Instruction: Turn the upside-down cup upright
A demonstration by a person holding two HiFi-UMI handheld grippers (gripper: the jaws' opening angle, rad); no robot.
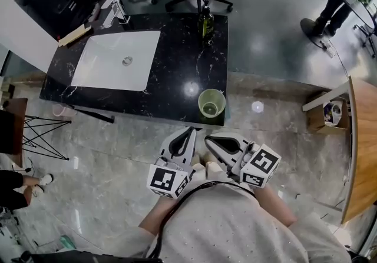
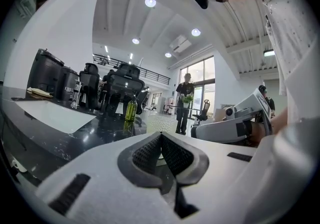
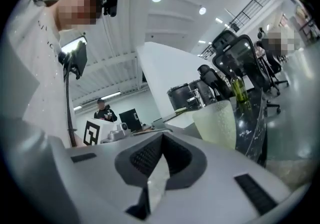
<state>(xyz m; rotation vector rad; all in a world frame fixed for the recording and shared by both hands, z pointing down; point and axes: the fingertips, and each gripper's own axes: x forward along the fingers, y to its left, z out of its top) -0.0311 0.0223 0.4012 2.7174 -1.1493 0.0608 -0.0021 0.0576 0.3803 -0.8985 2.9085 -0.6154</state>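
Standing upright, cup (image 1: 211, 103) beyond right gripper (image 1: 210, 137).

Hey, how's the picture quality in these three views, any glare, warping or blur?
Head view: sharp, with a bright glare spot on the black countertop just up-left of the cup. Left gripper view: strong fisheye bending, black corners, bright windows. Right gripper view: same fisheye, the whole scene tilted sideways, the near cup slightly soft.

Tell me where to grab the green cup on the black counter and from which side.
Grip the cup across its round side wall, near mid-height. Come in level from the counter's near edge, where the cup stands with its mouth up and nothing in front. The right gripper is shut and must open first.
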